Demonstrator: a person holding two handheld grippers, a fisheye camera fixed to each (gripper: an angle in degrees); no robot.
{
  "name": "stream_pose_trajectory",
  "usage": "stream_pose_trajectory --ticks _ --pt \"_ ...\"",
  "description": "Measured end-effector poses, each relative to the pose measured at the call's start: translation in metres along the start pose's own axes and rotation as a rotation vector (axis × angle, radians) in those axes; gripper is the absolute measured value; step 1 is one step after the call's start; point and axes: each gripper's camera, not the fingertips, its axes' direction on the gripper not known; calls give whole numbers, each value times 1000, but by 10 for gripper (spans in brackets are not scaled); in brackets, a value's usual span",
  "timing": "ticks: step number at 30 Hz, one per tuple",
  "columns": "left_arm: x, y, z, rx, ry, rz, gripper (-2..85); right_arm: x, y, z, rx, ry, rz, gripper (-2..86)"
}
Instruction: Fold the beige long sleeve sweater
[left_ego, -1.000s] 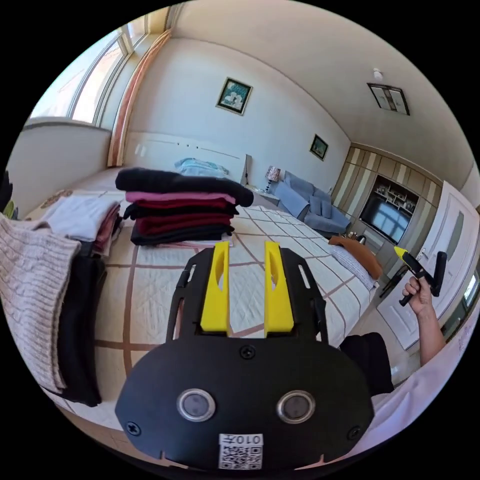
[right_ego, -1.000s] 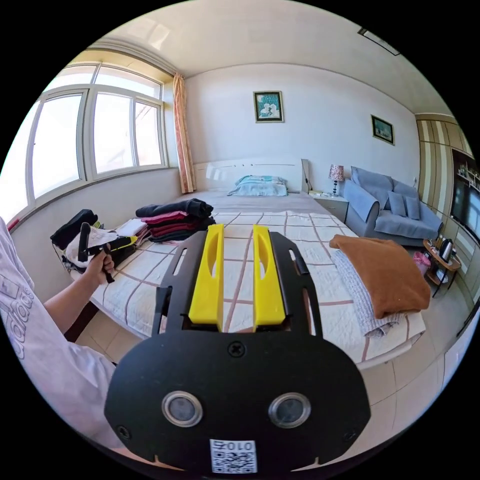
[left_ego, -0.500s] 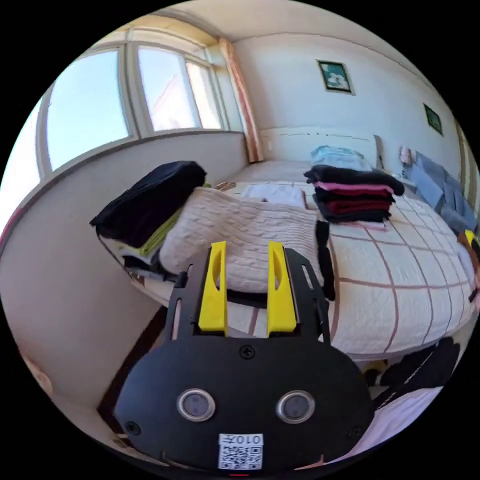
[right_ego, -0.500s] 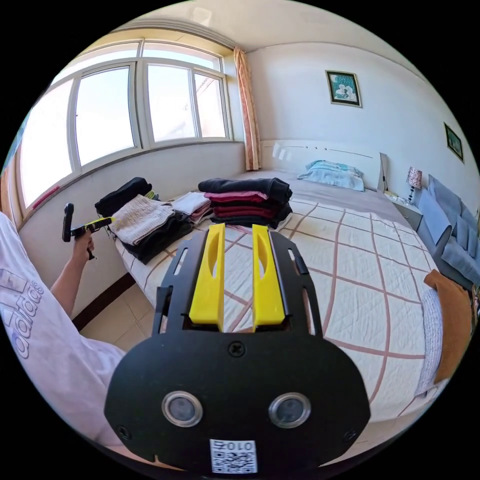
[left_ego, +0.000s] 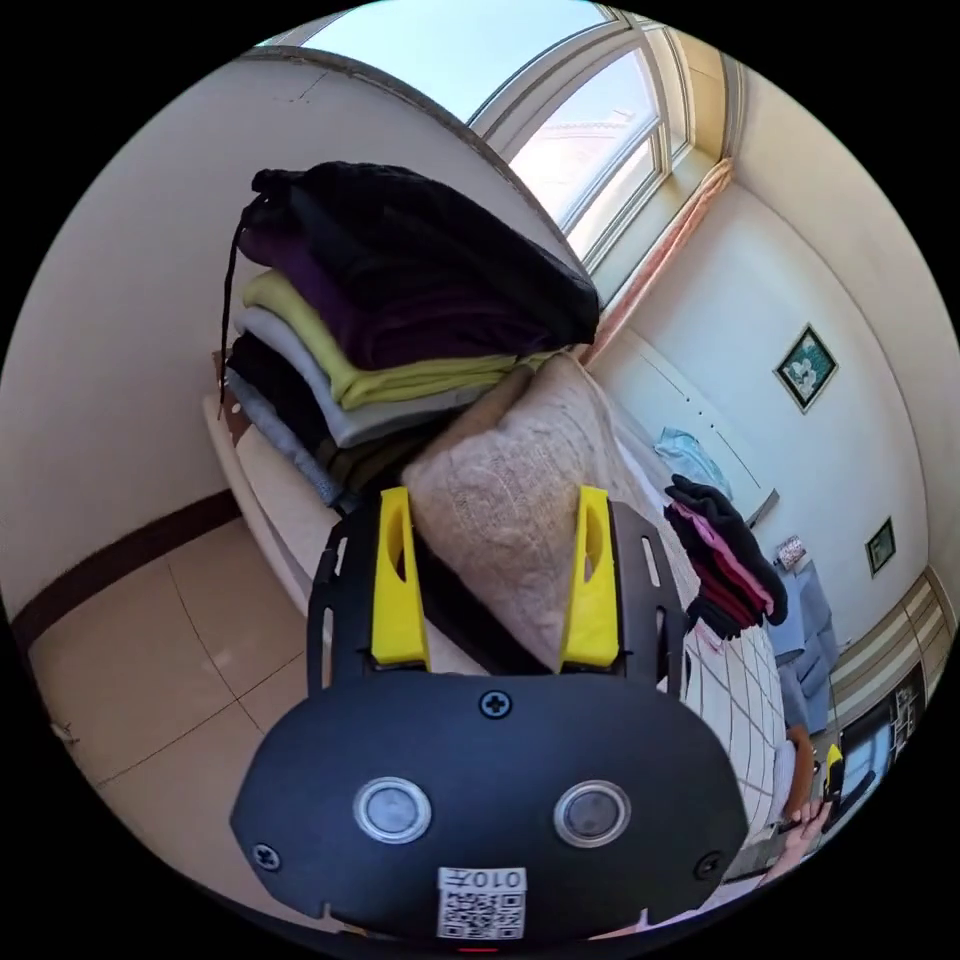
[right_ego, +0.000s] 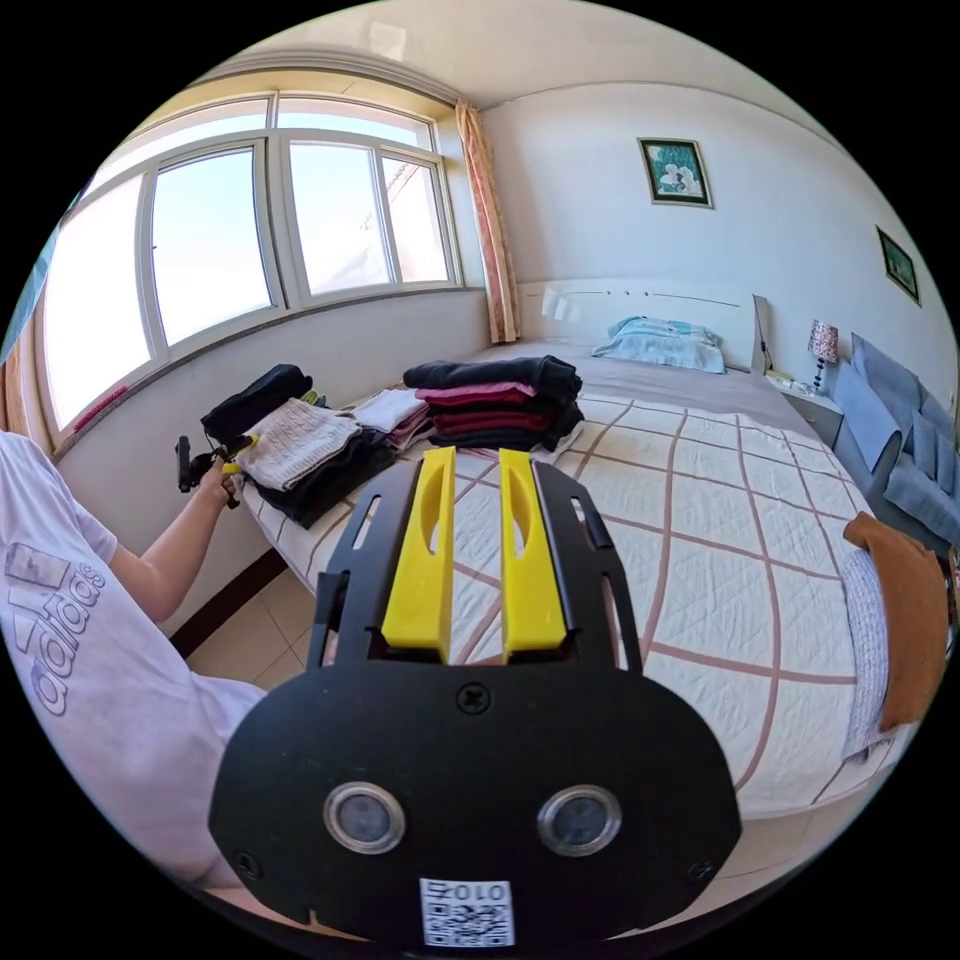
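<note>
Left gripper (left_ego: 495, 575) spread wide, straddling the sweater (left_ego: 510, 520) edge, not yet clamped. Sweater atop a dark garment (right_ego: 330, 475) at the bed (right_ego: 720, 600) corner, beside the stack (left_ego: 380, 330). Right gripper (right_ego: 475, 560) nearly closed, holding nothing. Could snag 2 layers, dragging the dark piece along.

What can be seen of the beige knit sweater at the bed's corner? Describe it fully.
The beige sweater is a thick cable-knit garment, loosely folded into a soft bundle. It lies on top of a dark folded garment at the corner of the bed, beside a stack of folded clothes in black, purple, yellow-green and grey. The left gripper is open, its yellow jaws spread on either side of the near end; whether they touch the knit cannot be told.
</note>
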Motion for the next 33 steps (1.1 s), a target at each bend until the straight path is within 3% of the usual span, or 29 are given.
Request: stream_pose_trajectory --ticks 6,11,17,20,24,25,28,33 --pt "-2 9 -18 133 93 -108 161 25 8 -11 26 3 33 74" --pt "120 15 -63 284 179 306 128 54 9 -21 63 -8 71 71" --pt "311 83 -98 383 433 831 120 85 5 -32 95 16 106 72" --pt "376 165 -84 235 576 1080 126 101 8 -34 76 56 122 78" --pt "417 285 -5 -354 634 1326 132 132 18 -26 5 29 193 97" --pt "414 298 1 -427 706 1309 132 141 20 -20 -25 20 216 106" --pt "396 292 0 -405 855 1167 127 162 18 1 -91 -47 254 118" --pt "368 252 21 -427 891 1022 122 171 -20 52 -124 -206 212 127"
